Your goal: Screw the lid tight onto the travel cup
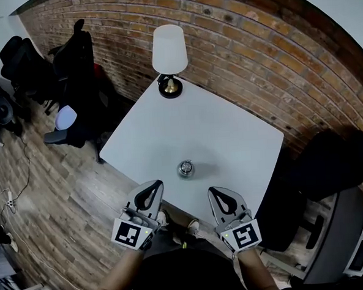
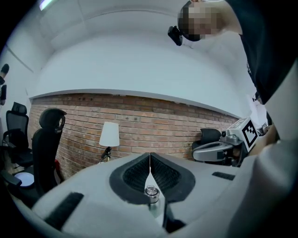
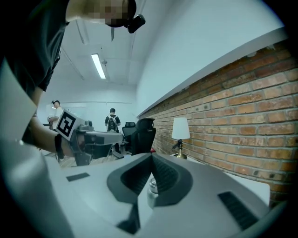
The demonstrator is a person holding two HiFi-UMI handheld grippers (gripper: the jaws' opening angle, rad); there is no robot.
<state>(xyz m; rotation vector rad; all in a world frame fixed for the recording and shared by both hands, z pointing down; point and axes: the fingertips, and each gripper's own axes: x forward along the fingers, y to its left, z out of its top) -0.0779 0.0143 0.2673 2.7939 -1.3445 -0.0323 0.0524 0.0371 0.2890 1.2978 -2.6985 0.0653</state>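
Approach step: left gripper (image 1: 153, 186) and right gripper (image 1: 214, 191) hover near the cup (image 1: 185, 168), both closed and empty. Next, probably open and grasp.

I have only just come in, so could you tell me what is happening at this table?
A person at the white table holds a gripper in each hand. The left gripper and right gripper are shut and empty, near the table's near edge. The travel cup stands untouched just ahead of them.
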